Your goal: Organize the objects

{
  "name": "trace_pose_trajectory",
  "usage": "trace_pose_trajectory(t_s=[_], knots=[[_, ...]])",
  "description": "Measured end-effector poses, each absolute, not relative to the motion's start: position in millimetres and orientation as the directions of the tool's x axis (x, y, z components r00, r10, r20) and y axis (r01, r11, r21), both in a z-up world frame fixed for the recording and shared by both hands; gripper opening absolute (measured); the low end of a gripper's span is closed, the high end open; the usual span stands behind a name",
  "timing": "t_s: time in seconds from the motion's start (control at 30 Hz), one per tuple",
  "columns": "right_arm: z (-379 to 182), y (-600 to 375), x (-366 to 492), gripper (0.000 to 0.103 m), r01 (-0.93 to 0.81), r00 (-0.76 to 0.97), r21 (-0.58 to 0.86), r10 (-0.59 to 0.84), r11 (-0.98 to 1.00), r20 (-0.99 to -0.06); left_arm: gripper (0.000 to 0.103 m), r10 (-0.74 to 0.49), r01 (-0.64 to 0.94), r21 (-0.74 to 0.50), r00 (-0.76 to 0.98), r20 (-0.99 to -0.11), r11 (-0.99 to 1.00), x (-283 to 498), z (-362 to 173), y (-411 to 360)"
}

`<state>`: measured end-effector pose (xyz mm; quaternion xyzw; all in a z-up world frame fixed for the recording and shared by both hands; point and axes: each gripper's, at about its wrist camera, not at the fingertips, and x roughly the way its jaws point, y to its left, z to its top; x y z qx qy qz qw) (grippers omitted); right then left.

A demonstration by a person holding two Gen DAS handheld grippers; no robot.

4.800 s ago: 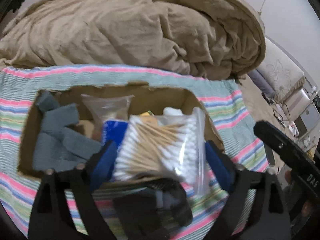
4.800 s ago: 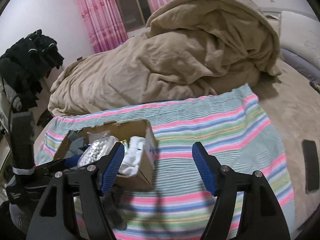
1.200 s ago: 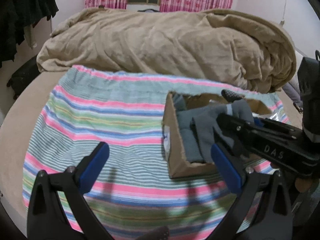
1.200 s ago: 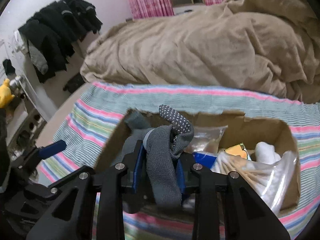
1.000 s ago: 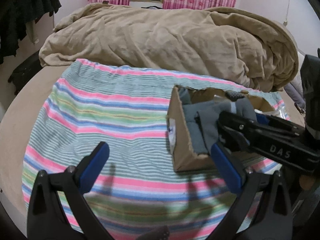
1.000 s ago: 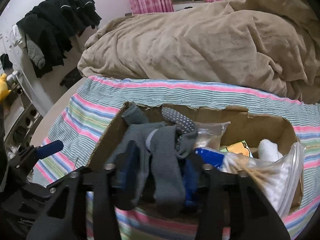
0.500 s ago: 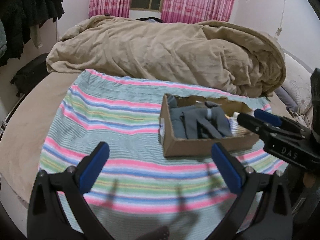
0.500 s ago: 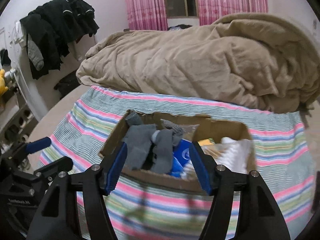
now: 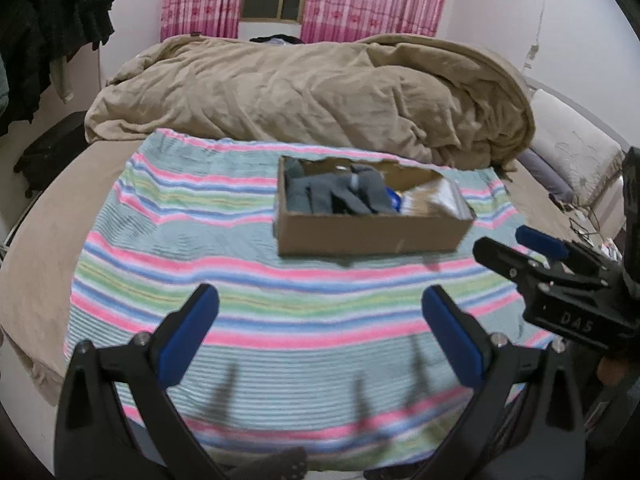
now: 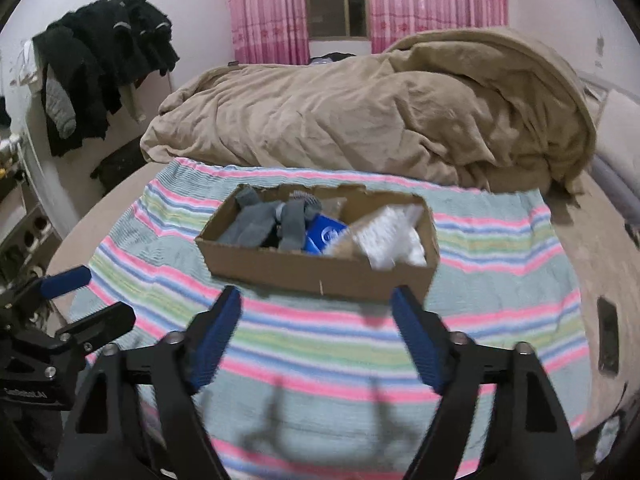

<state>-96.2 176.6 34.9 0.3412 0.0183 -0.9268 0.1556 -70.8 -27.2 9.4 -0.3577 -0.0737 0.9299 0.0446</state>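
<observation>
A cardboard box (image 9: pixel 372 234) (image 10: pixel 320 272) sits on the striped blanket (image 9: pixel 248 280) (image 10: pixel 332 344). It holds grey socks (image 9: pixel 340 194) (image 10: pixel 272 220), a blue packet (image 10: pixel 326 236) and a clear bag of cotton swabs (image 9: pixel 434 198) (image 10: pixel 390 234). My left gripper (image 9: pixel 320 320) is open and empty, well back from the box. My right gripper (image 10: pixel 318 316) is open and empty, just in front of the box; it also shows at the right of the left wrist view (image 9: pixel 532 252).
A rumpled tan duvet (image 9: pixel 312 92) (image 10: pixel 360 108) fills the bed behind the box. Dark clothes (image 10: pixel 100 60) hang at the left wall. A pillow (image 9: pixel 568 156) lies at the right. A dark phone (image 10: pixel 608 336) lies on the bed at the right.
My right gripper let go of the grey sock in the box and opened. Both grippers have pulled back from the box, which now looks smaller and farther.
</observation>
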Motion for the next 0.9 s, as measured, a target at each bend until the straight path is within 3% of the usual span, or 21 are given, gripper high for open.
trace_pose_trajectory(t_s=[0.9], knots=[[20.0, 209.5, -66.9, 0.085, 0.251, -0.727, 0.094, -0.251, -0.963, -0.639, 0.102, 0.103, -0.052, -0.097, -0.742, -0.663, -0.994, -53.9, 2.0, 0.6]])
